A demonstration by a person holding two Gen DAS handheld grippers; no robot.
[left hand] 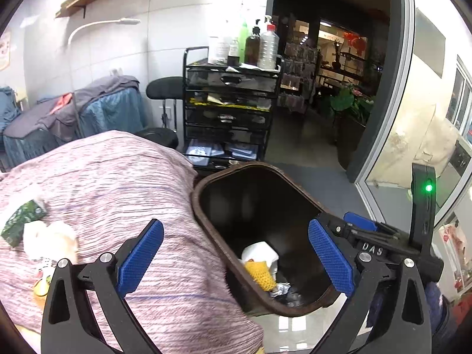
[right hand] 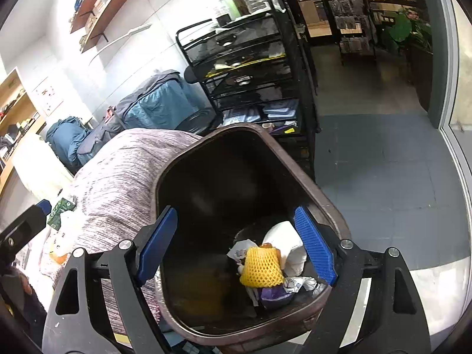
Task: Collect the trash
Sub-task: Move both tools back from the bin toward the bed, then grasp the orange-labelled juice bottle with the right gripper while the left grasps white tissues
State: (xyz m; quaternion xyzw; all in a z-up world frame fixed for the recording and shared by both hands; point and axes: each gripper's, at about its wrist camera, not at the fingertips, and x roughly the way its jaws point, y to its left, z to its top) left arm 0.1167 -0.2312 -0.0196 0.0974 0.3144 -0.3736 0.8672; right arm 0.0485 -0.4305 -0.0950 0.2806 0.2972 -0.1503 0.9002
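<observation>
A dark brown trash bin [left hand: 206,185] [right hand: 165,174] stands beside a table draped in a pink striped cloth [left hand: 118,177] [right hand: 118,171]. Inside lie a yellow foam net [right hand: 261,267] [left hand: 259,274], white paper [right hand: 290,247] [left hand: 261,252] and crumpled wrappers [right hand: 298,283]. My left gripper [left hand: 236,259] is open and empty, over the bin's near rim and the cloth edge. My right gripper [right hand: 236,246] is open and empty, above the bin; it also shows in the left wrist view [left hand: 383,236]. A green packet [left hand: 22,218] [right hand: 60,208] and white crumpled trash [left hand: 47,239] lie on the cloth.
A black mesh drawer cart [left hand: 230,109] [right hand: 250,67] with bottles [left hand: 259,44] on top stands behind the bin. A black stool [left hand: 165,87], covered blue furniture [left hand: 103,109], wall shelves [right hand: 112,0] and a glass door [left hand: 407,88] surround a grey tiled floor [right hand: 377,183].
</observation>
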